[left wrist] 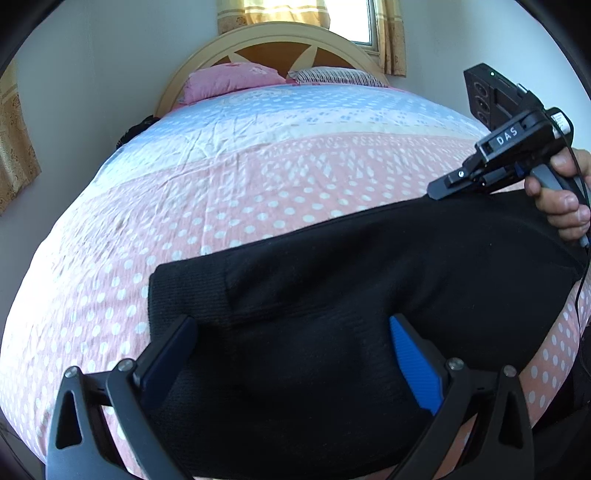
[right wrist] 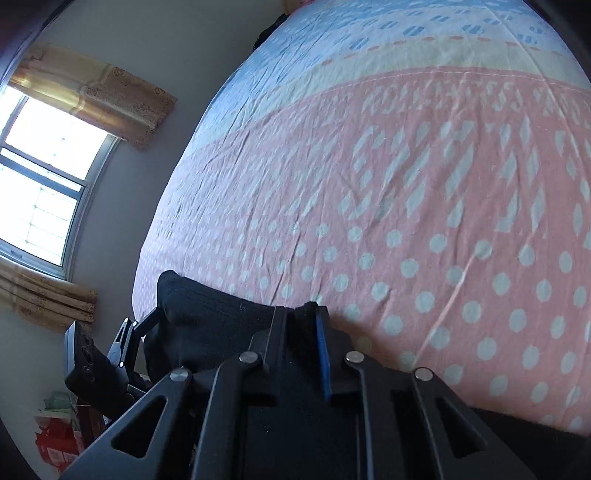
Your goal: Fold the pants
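The left gripper [left wrist: 291, 354] points downward over the near part of the black pants [left wrist: 369, 280]. Its jaws stand wide apart, with the cloth lying between the fingers [left wrist: 415, 365]; the pads do not press on it. Whether the fingertips touch the fabric cannot be told.

To the right, the right gripper [right wrist: 302, 321] is tilted downward at the far edge of the pants [right wrist: 221, 314]. Its jaws are nearly together and pinch a small raised tuft of black cloth between them. From the left wrist view, a hand [left wrist: 561, 195] wraps the grey handle of this tool, fingers curled around it, with a thin cable trailing down beside it.

The work surface is a bed [left wrist: 221, 192] covered with a sheet that is pink with white dots near the pants and pale blue farther up; the sheet is lightly creased. At the head stand a curved wooden headboard [left wrist: 280, 40], a pink pillow [left wrist: 229, 79] and a striped pillow [left wrist: 336, 75]. Yellow curtains [left wrist: 391, 37] hang at a bright window [left wrist: 354, 22] behind. The walls are plain white.

The pants lie across the near part of the bed in a broad dark band. The left end shows a ribbed knit band [left wrist: 184, 284]. The upper edge runs straight and taut toward the right gripper.
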Available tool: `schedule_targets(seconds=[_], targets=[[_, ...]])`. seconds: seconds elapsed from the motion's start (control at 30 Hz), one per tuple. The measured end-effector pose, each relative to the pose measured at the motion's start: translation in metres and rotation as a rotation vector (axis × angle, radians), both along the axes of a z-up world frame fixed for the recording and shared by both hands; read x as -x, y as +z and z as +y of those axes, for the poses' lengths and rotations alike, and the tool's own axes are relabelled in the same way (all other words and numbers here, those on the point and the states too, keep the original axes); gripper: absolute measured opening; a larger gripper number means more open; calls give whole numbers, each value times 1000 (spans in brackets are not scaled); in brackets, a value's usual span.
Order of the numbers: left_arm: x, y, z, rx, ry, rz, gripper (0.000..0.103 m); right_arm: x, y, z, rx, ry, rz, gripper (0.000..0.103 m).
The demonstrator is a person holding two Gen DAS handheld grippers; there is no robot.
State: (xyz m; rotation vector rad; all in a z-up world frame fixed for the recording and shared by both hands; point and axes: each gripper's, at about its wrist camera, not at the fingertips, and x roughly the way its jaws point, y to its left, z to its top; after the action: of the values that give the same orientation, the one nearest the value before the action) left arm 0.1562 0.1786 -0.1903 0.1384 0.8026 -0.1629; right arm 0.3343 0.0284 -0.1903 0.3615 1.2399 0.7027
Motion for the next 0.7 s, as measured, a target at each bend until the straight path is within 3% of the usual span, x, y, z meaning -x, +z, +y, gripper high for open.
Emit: schedule_targets(seconds=[0.1, 0.17, 0.3, 0.43, 0.57, 0.7], targets=[[0, -1, 3, 12, -3, -2, 103, 1, 7, -3, -33, -46, -26, 9], [1, -2, 4, 11, -7, -15, 103, -4, -2, -2, 35, -60, -15, 7], [0, -1, 4, 10, -6, -14, 103, -7, -5, -5, 30, -23, -33, 8], [5, 7, 2, -23, 9, -21, 103, 13, 21, -35, 65, -46, -113, 40], [12, 30, -5, 4, 14, -93, 103, 46, 48, -99, 70, -81, -197, 45], [16, 54, -39, 95, -73, -139, 103, 84, 63, -174, 85, -215, -259, 48]])
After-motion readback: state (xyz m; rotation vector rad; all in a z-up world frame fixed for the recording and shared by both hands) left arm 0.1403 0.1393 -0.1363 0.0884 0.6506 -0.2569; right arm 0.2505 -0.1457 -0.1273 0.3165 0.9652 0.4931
